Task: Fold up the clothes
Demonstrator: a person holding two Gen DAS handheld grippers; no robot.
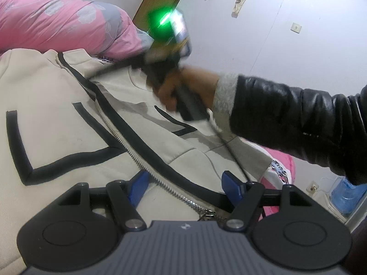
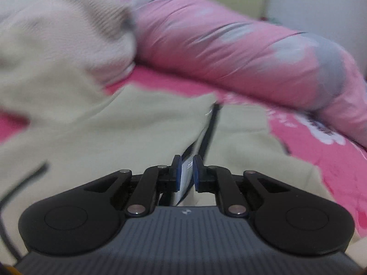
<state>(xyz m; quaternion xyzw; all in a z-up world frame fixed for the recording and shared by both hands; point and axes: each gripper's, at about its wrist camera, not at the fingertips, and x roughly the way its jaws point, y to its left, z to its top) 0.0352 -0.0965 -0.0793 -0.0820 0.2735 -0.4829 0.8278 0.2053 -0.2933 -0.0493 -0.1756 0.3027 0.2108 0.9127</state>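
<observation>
A cream zip-up jacket (image 1: 68,119) with black piping lies spread across a bed (image 2: 321,160) covered in a bright pink sheet, its metal zipper (image 1: 142,160) running diagonally toward us and its front panels partly open. The fabric looks thick and soft, creased around a grey inner lining near the middle.

We read this as the first fold getting under way. Our right tongs (image 2: 186,174), drawn narrow, pinch a thin edge of the jacket that carries the black trim, with blue pads pressed against it on both sides. Our left tongs (image 1: 183,188) stand wide and empty just above the zipper's lower end, gripping nothing.

In the left wrist view, a hand (image 1: 183,89) in a black leather sleeve (image 1: 298,119) holds the right tool over the jacket's far side. A rolled pink floral quilt (image 1: 57,20) lies just beyond the collar.

Next, we judge, the pinched edge needs carrying across the body while the left tongs pin or take the hem.
</observation>
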